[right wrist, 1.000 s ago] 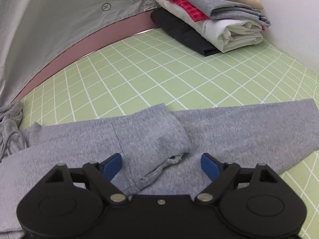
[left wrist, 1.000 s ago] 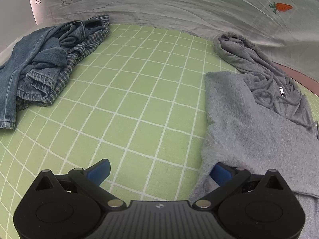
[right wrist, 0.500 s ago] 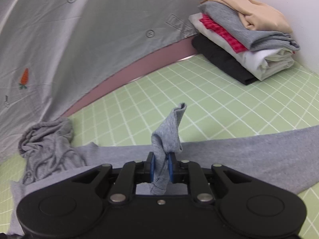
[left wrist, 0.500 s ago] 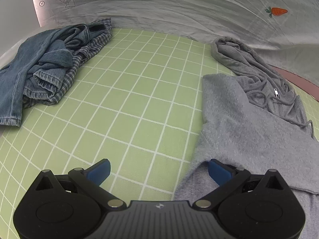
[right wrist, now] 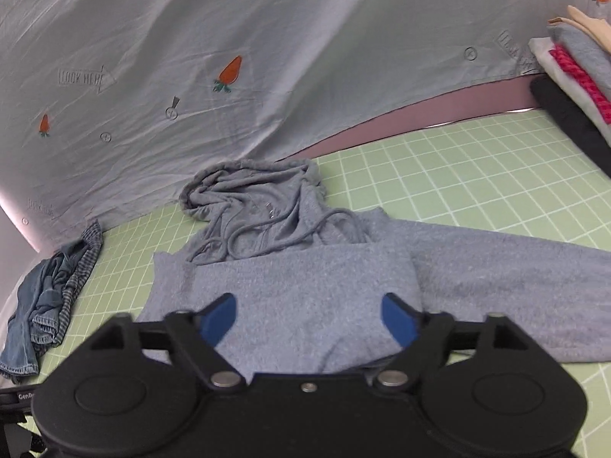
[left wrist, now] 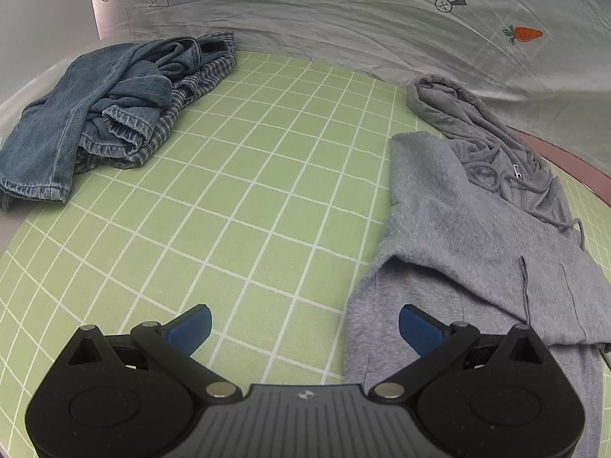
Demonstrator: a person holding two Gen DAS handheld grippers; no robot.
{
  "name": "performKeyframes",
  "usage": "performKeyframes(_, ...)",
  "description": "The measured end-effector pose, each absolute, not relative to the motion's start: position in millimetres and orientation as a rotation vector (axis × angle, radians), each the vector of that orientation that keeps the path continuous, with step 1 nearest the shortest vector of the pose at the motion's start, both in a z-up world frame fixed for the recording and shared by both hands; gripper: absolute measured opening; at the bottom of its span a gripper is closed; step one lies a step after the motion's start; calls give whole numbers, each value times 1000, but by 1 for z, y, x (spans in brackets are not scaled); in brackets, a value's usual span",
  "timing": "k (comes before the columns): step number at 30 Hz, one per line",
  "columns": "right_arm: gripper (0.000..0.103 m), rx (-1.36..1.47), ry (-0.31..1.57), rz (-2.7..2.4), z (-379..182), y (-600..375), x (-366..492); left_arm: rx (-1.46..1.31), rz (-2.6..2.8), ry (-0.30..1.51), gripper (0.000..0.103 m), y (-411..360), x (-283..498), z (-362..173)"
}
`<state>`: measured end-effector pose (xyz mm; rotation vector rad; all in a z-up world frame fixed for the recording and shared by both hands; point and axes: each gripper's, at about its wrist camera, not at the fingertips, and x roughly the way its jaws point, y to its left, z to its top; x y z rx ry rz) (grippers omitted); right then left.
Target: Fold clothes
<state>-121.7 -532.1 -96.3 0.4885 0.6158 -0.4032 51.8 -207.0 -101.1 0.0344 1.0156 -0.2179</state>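
A grey hoodie (left wrist: 477, 229) lies flat on the green grid mat (left wrist: 248, 191), hood crumpled at the far end. My left gripper (left wrist: 303, 318) hangs open over the hoodie's left edge, one finger above the mat, the other above the fabric, with nothing in its grip. In the right wrist view the hoodie (right wrist: 305, 267) has one sleeve folded across its body and the other sleeve (right wrist: 515, 286) stretched out to the right. My right gripper (right wrist: 307, 305) hovers over the folded sleeve; its jaws are opening and nothing is pinched between them.
A heap of jeans and a checked shirt (left wrist: 107, 107) lies at the mat's far left, also seen as the heap (right wrist: 49, 294). A stack of folded clothes (right wrist: 573, 84) stands at the far right. A grey sheet with carrots (left wrist: 343, 19) backs the mat.
My right gripper shut on the sleeve end, lifted it, carried it left across the hoodie's body and let it go; it now stands open. The left gripper drifted slightly.
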Motion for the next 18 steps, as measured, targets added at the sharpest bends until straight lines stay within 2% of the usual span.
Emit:
performKeyframes(8, 103, 406, 640, -612, -110, -569, -182, 63, -214, 969, 103, -235, 27, -94)
performKeyframes(18, 103, 442, 698, -754, -144, -639, -226, 106, -375, 867, 101, -318, 23, -88)
